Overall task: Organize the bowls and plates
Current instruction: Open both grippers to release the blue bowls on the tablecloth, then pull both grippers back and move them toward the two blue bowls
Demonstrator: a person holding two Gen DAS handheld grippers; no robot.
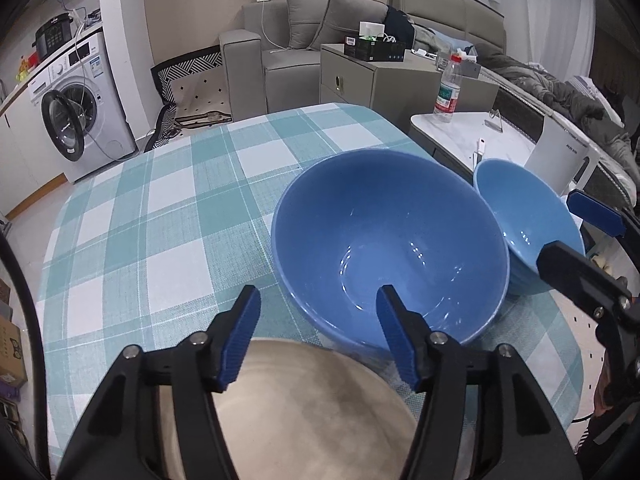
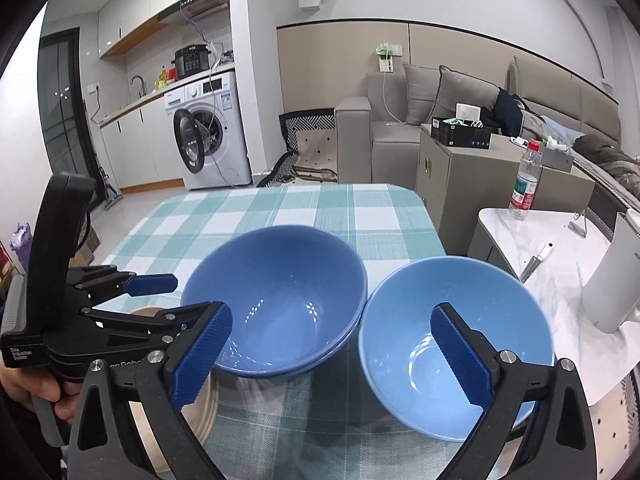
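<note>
Light blue bowl [image 2: 452,344] beneath gaping right tongs [image 2: 332,356], left tongs [image 1: 316,336] released over plate [image 1: 312,412]

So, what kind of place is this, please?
Most likely a small home flat with one open living and kitchen space: a washing machine under a kitchen counter, a grey sofa, and a table with a checked tablecloth.

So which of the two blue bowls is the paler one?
The smaller bowl, under the right gripper. It is light sky blue, while the larger bowl beside it is a deeper blue.
</note>
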